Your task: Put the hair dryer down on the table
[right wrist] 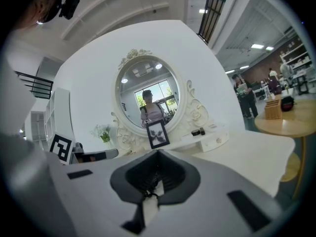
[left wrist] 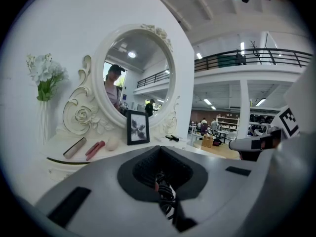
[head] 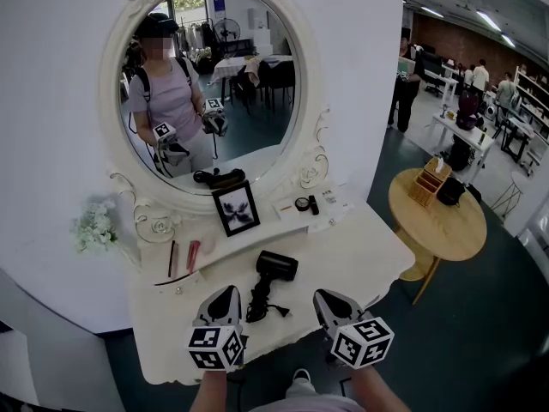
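Now the black hair dryer (head: pixel 276 266) lies on the smooth table (head: pixel 360 256), left claw (head: pixel 226 293) and right claw (head: pixel 327 298) closed, empty.

A white wall (head: pixel 51 101) carries an oval mirror (head: pixel 210 84) in an ornate white frame, above a white vanity surface (head: pixel 352 256). To the right, a round wooden table (head: pixel 446 230) stands on a dark floor (head: pixel 480 333). Strip lights (head: pixel 489 20) line the ceiling. The far wall (head: pixel 446 37) looks like brick. A railed upper gallery (left wrist: pixel 256 58) runs beyond.
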A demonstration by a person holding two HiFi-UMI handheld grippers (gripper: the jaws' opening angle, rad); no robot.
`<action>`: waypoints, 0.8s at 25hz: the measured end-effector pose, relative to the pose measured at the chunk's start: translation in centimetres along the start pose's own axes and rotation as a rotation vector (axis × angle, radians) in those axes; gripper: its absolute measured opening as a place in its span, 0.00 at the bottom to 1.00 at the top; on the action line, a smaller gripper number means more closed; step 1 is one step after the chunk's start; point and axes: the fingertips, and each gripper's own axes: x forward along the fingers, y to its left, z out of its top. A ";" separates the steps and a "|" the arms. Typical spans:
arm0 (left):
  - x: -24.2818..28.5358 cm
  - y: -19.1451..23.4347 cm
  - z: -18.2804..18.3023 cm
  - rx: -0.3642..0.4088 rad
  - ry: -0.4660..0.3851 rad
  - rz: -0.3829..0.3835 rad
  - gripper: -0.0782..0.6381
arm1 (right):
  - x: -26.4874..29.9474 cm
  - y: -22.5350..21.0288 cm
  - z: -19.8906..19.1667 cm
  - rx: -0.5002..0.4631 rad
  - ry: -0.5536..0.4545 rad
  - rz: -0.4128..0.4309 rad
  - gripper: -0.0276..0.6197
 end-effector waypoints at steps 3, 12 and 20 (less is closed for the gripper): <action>0.0 -0.3 -0.1 0.001 0.002 -0.003 0.11 | -0.3 0.0 0.2 -0.016 -0.007 0.004 0.05; -0.3 -0.7 -0.1 -0.019 -0.002 0.006 0.11 | -0.5 0.4 0.0 -0.021 0.005 0.035 0.04; -0.9 -0.5 0.0 -0.028 -0.009 0.018 0.11 | -0.5 0.7 -0.1 -0.014 0.009 0.044 0.05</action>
